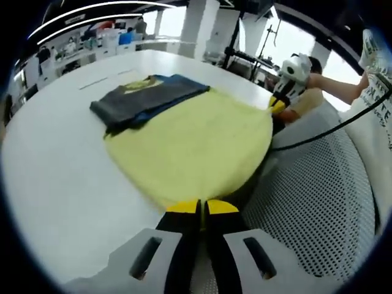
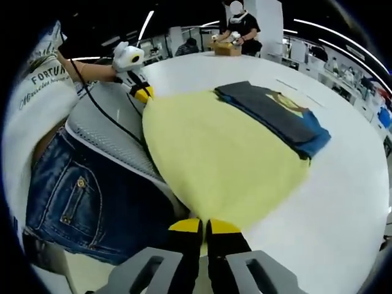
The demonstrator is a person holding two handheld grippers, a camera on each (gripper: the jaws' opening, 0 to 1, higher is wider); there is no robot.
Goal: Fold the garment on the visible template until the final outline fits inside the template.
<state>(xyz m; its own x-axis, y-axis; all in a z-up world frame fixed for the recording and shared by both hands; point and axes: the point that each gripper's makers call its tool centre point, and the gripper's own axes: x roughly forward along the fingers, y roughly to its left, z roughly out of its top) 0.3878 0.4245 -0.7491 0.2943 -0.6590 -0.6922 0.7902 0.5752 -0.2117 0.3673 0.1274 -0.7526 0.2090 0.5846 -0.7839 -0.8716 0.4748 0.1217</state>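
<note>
Yellow garment: a soft yellow garment (image 1: 196, 144) lies spread across the centre of the left gripper view and again mid-frame in the right gripper view (image 2: 226, 162), flat on the white table (image 1: 55, 177).
Lie: its near edge sits along the table's edge, both near corners pinched; the far edge runs under a folded stack.
Long axis: broad rounded sheet; in the left gripper view it stretches from lower centre toward the upper right, between the two grips.
Handling: judged light, limp and easily creased; it should drape and slide on the smooth top, so lifting by corners or hem seems best, kept taut between both grips.
Left hand-held gripper: (image 1: 203, 208) jaws closed tight on the garment's near edge at bottom centre; it also appears upper left in the right gripper view (image 2: 142, 93).
Right hand-held gripper: (image 2: 204, 226) clenched on the garment's edge at bottom centre; seen at the right of the left gripper view (image 1: 277, 105), gripping the other corner.
Folded stack: dark grey and blue clothes (image 1: 147, 98) resting on the garment's far part.
Template: no outline I can make out.
Person: denim shorts (image 2: 79, 202) at lower left of the right gripper view.
</note>
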